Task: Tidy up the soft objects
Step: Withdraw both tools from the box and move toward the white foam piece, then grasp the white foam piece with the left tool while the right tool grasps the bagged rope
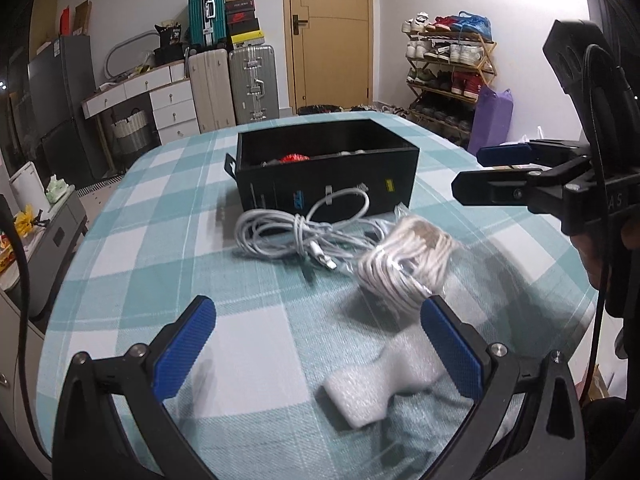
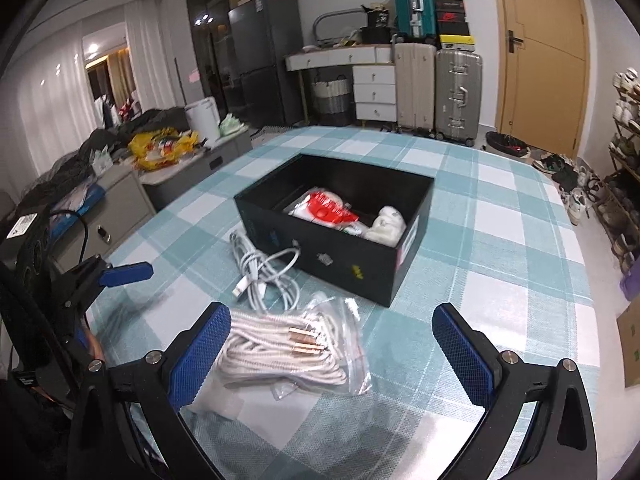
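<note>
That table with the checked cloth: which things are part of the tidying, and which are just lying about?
Part of the job:
- open black cardboard box
- loose white charging cable
- bagged coil of cream cord
- white foam strip

Just there:
- silver hard-shell suitcase
- wooden shoe rack

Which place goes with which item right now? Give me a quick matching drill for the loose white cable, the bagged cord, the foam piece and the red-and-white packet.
Items:
1. loose white cable
2. bagged cord
3. foam piece
4. red-and-white packet

Places:
A. inside the black box
B. on the cloth, against the box's front wall
C. in a clear zip bag on the cloth
D. on the cloth nearest the left gripper

Pairs: 1-B, 2-C, 3-D, 4-A
</note>
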A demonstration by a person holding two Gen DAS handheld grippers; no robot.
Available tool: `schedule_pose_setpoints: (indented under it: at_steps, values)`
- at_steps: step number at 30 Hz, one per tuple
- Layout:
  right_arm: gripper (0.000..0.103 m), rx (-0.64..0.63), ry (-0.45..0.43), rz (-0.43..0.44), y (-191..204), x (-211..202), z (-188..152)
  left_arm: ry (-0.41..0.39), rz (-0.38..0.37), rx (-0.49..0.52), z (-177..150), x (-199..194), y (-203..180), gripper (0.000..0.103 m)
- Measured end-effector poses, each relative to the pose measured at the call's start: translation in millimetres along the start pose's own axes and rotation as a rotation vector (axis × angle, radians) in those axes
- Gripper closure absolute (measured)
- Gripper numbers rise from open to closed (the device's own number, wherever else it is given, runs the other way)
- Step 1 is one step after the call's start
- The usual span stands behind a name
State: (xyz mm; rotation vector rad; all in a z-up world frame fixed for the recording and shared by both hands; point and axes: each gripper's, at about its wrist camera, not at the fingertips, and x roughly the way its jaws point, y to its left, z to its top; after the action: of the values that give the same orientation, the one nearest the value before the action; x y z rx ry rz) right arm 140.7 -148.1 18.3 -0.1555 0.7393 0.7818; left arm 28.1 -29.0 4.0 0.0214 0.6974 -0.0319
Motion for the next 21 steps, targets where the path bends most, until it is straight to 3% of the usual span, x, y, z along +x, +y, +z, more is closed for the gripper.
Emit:
schedule_pose_setpoints:
  at_steps: [5, 21]
  values:
    - [0.001, -0.040, 0.053, 0.010, 7, 9, -7, 0.018, -0.012, -0.005, -7, -1, -2, 0.000]
    - [0.001, -0.052, 0.064, 0.016, 11, 14, -7, 0.073, -0.053, 0.045, -19, 5, -22, 0.000]
